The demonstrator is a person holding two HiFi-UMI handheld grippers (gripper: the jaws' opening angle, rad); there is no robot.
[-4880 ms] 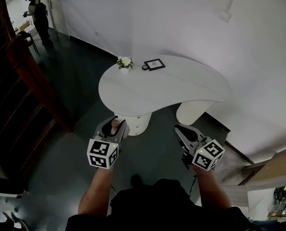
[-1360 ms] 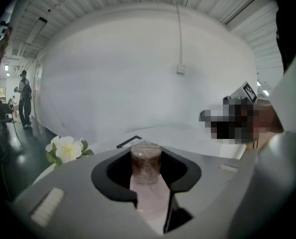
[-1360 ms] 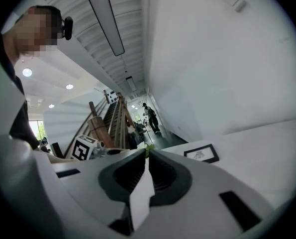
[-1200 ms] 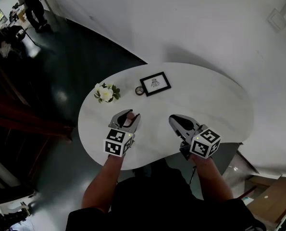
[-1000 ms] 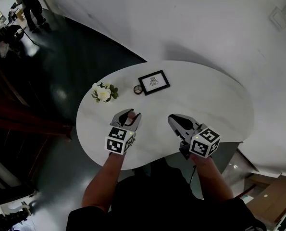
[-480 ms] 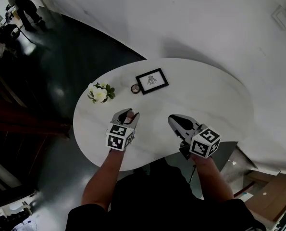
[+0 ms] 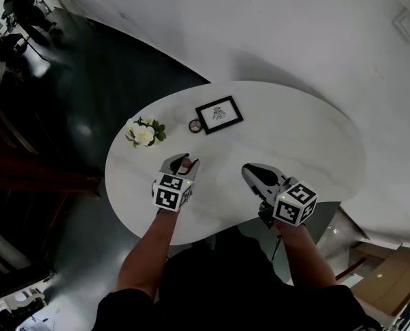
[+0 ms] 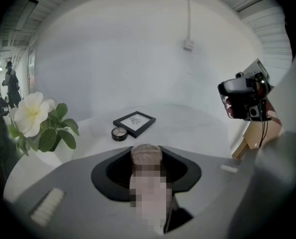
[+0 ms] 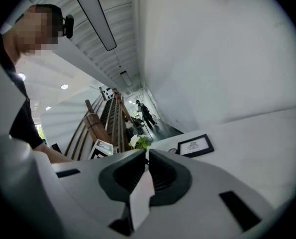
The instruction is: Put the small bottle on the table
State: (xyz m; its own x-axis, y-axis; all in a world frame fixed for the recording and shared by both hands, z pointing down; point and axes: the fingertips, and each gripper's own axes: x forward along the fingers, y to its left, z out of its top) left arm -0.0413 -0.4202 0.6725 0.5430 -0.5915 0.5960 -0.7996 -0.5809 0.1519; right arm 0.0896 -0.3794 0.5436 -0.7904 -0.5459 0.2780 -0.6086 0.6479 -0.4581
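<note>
The white, kidney-shaped table [image 7: 294, 136] fills the middle of the room, its top mostly bare. Both grippers hang over its near edge. The right gripper [image 9: 147, 158] has its jaws pressed together with nothing between them, and it sits idle just off to the side. The left gripper [image 7: 179, 163] points down at the near-left part of the tabletop, its jaws clamped on the task's thing. Towards the back of the table stand a black-framed picture [image 7: 219, 114] and, to its left, a small pot of white flowers with green leaves [image 7: 142, 133], both well apart from the left gripper. The small pale bottle with a ribbed tan cap [image 8: 147, 155] stands upright between the left jaws, cap upward. I cannot tell whether its base touches the table yet. A little round dark tin [image 7: 195, 125] lies just beside the frame.

From here it looks like the setting-down step. The next move calls for seating the bottle's base flat on the bare surface, spreading the jaws, and drawing back without tipping it.
</note>
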